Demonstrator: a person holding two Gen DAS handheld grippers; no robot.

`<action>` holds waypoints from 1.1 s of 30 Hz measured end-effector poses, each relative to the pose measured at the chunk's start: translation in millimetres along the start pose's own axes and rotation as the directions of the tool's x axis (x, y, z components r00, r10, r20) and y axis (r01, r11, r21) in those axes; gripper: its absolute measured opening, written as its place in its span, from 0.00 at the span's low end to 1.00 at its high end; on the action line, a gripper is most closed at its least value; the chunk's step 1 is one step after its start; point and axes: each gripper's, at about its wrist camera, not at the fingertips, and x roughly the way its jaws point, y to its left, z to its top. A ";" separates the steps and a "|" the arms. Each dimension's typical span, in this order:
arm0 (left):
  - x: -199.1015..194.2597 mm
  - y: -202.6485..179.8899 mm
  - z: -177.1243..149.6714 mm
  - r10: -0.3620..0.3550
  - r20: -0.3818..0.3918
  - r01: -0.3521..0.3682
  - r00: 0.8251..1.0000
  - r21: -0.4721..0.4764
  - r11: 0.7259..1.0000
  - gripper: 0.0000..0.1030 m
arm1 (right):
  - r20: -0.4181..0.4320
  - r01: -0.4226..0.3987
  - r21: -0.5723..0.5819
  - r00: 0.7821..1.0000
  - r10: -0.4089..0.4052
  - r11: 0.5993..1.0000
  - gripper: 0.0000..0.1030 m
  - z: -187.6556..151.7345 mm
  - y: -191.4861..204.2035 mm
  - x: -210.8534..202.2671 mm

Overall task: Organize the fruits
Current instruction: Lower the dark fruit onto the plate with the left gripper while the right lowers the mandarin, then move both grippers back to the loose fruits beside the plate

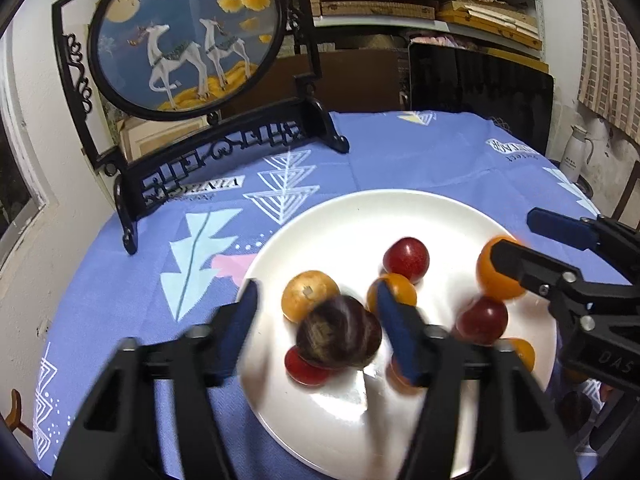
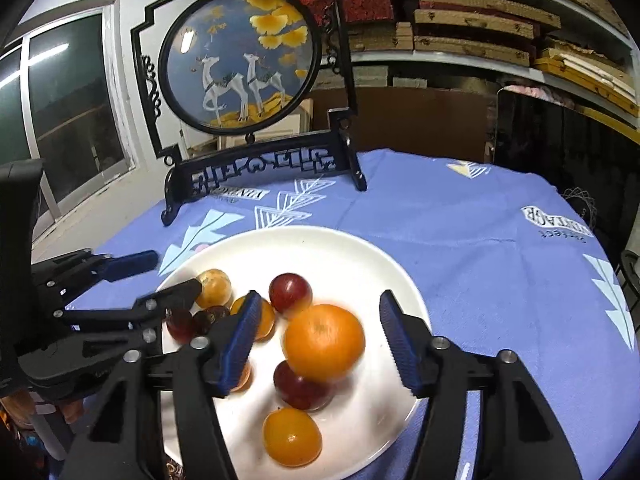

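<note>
A white plate (image 1: 348, 216) (image 2: 304, 244) on the blue tablecloth holds several fruits: red plums, small orange fruits and a tan one (image 1: 310, 295). My left gripper (image 1: 316, 316) is open above the plate's left part; a dark purple fruit (image 1: 339, 338), blurred, sits between its fingers, untouched by them. My right gripper (image 2: 316, 338) is open over the plate's right part, with a large orange (image 2: 324, 342) blurred between its fingers, not clamped. The right gripper also shows in the left wrist view (image 1: 516, 240), and the left gripper in the right wrist view (image 2: 168, 276).
A black-framed round deer screen (image 1: 188, 36) (image 2: 240, 60) stands at the table's back left. A dark chair back (image 1: 480, 88) is behind the table, with shelves of boxes beyond. A white jug (image 1: 576, 152) stands off the table at right.
</note>
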 end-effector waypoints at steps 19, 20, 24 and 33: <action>-10.2 9.9 2.2 -0.026 0.014 0.027 1.000 -0.037 0.999 0.63 | 0.017 -0.062 0.040 0.998 0.062 0.997 0.64 2.0 1.7 -11.1; -15.4 13.4 1.1 -0.038 0.019 0.039 0.999 -0.050 0.998 0.63 | 0.022 -0.068 0.046 0.998 0.067 0.997 0.64 2.0 2.1 -15.5; -36.0 20.6 -18.3 -0.067 0.029 0.069 0.997 -0.050 0.996 0.71 | 0.005 -0.105 0.034 0.994 0.105 0.994 0.68 -9.8 2.6 -40.1; -85.8 9.7 -92.3 -0.168 -0.051 0.173 0.984 0.126 0.977 0.80 | -0.095 0.022 -0.173 0.995 -0.039 0.985 0.72 -66.3 -3.4 -109.5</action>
